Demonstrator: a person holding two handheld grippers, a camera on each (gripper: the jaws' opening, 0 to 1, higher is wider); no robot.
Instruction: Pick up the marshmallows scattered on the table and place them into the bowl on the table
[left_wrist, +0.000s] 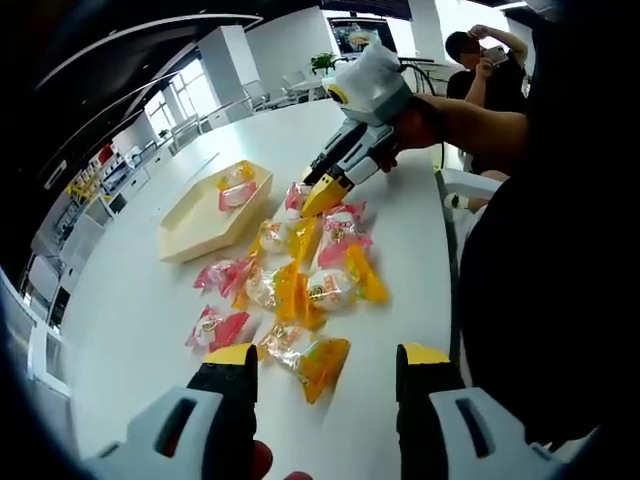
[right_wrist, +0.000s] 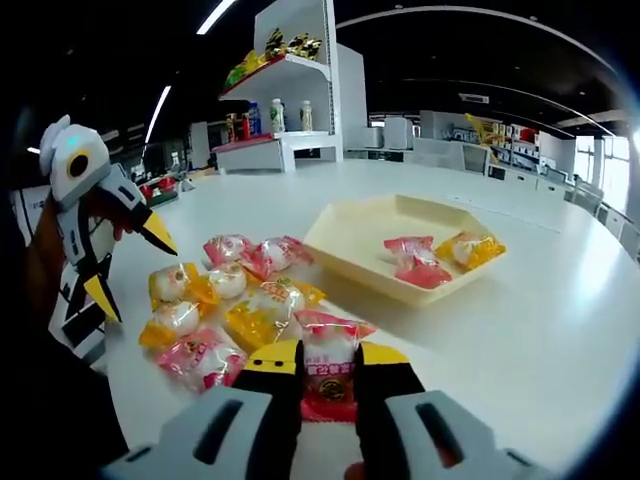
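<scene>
Two wrapped marshmallows lie inside the bowl (right_wrist: 400, 245), one pink (right_wrist: 415, 262) and one orange (right_wrist: 470, 248), well ahead and to the right of the right gripper's (right_wrist: 330, 375) jaws in the right gripper view. That bowl is a shallow, pale cream, angular tray with flat sloping walls, sitting on the smooth white table (right_wrist: 530, 340).

Going left to right in this view: the left gripper (right_wrist: 125, 262) comes in at the far left, white and black with yellow tips spread wide apart and nothing between them. Next, ahead and left of the right jaws, sits a loose cluster of about seven marshmallows (right_wrist: 225, 290) in glossy, crinkled twist wrappers, pink and orange, with round white sweets showing through. Then, directly between the right jaws, a pink-wrapped marshmallow (right_wrist: 330, 365) is pinched upright, the yellow pads pressed on both its sides.

In the left gripper view, the bowl (left_wrist: 205, 215) lies far ahead to the left of the left gripper's (left_wrist: 325, 375) jaws, holding two sweets. The pile (left_wrist: 295, 275) of roughly ten wrapped marshmallows spreads straight ahead, the nearest orange one (left_wrist: 315, 362) lying just beyond the gap between the widely parted jaws. Farther ahead, the right gripper (left_wrist: 325, 192) reaches down to the far edge of the pile.
</scene>
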